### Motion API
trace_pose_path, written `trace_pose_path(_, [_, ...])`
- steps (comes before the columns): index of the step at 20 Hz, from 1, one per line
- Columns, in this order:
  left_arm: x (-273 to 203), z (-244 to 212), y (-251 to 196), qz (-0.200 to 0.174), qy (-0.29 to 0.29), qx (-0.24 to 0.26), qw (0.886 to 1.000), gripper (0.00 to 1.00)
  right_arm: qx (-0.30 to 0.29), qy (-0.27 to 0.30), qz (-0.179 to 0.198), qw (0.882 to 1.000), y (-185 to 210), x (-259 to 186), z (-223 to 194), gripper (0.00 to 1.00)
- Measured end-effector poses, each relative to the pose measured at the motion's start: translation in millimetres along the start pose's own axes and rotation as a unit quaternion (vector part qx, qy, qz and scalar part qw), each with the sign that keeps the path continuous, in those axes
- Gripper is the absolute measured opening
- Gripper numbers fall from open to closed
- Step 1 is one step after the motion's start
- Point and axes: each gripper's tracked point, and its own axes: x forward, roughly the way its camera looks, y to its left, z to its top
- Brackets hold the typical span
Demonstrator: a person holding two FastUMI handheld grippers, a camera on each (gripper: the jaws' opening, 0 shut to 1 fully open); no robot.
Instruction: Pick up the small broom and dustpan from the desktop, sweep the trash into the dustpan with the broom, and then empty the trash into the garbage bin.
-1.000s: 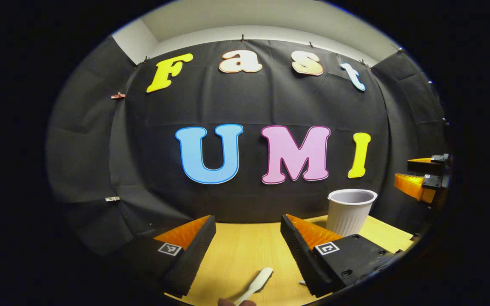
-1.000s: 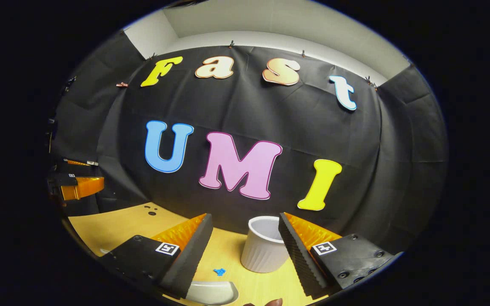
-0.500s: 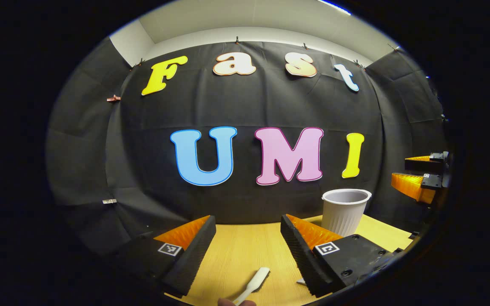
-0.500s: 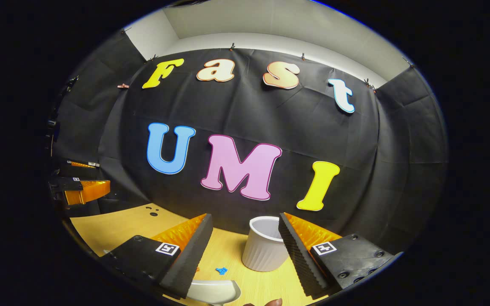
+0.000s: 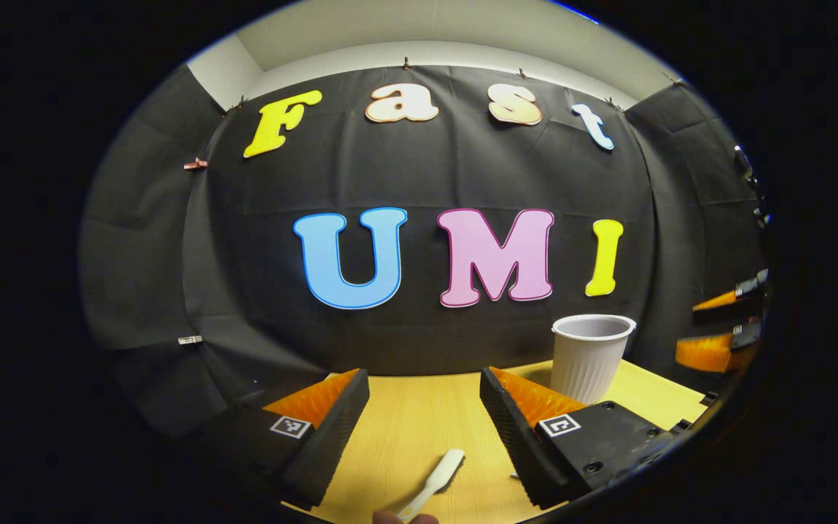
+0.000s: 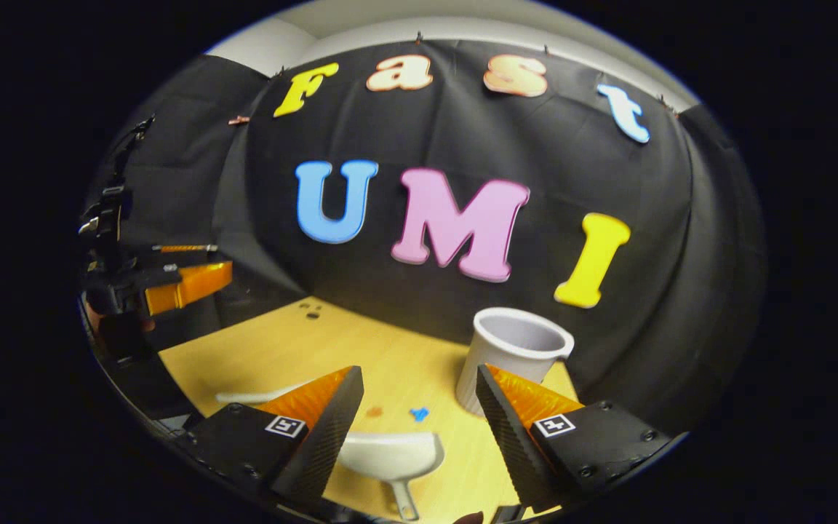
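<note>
Step in hand: first pickups, nothing held. Right gripper (image 6: 419,415) jaws apart, tilted down over the table (image 6: 302,342); dustpan (image 6: 390,457) lies between and just below its fingers, handle toward the camera, so drop straight and pinch the handle. Left gripper (image 5: 425,418) jaws apart, level; broom (image 5: 433,482) low between its fingers. Bin (image 6: 513,356) ahead-right; trash (image 6: 419,413) just beyond the dustpan.

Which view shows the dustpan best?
The right gripper view: the dustpan lies whole on the desktop between the open right gripper fingers, handle toward the camera. The left gripper view gives no clear sight of it.
</note>
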Motion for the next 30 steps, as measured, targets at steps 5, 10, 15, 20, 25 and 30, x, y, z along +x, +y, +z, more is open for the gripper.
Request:
trace_pose_path(5, [0, -10, 6, 0.009, 0.011, -0.002, 1.000, 0.98, 0.019, 0.178, 0.034, 0.983, 0, 2, -133, 0.96])
trace_pose_path(10, [-3, -16, 12, 0.016, 0.016, 0.006, 1.000, 0.98, 0.027, 0.298, 0.047, 0.953, 2, 13, -223, 0.95])
trace_pose_path(15, [-5, -20, 18, 0.024, 0.022, 0.006, 0.999, 0.98, 0.021, 0.372, 0.061, 0.926, 12, 45, -276, 0.94])
trace_pose_path(20, [-3, -24, 24, 0.034, 0.028, 0.005, 0.999, 0.98, -0.003, 0.424, 0.074, 0.903, 18, 67, -317, 0.92])
trace_pose_path(25, [0, -31, 26, 0.042, 0.034, 0.004, 0.999, 0.98, 0.018, 0.439, 0.084, 0.894, 25, 81, -319, 0.87])
trace_pose_path(30, [4, -43, 23, 0.051, 0.053, -0.001, 0.997, 0.98, 0.024, 0.451, 0.078, 0.889, 22, 86, -317, 0.43])
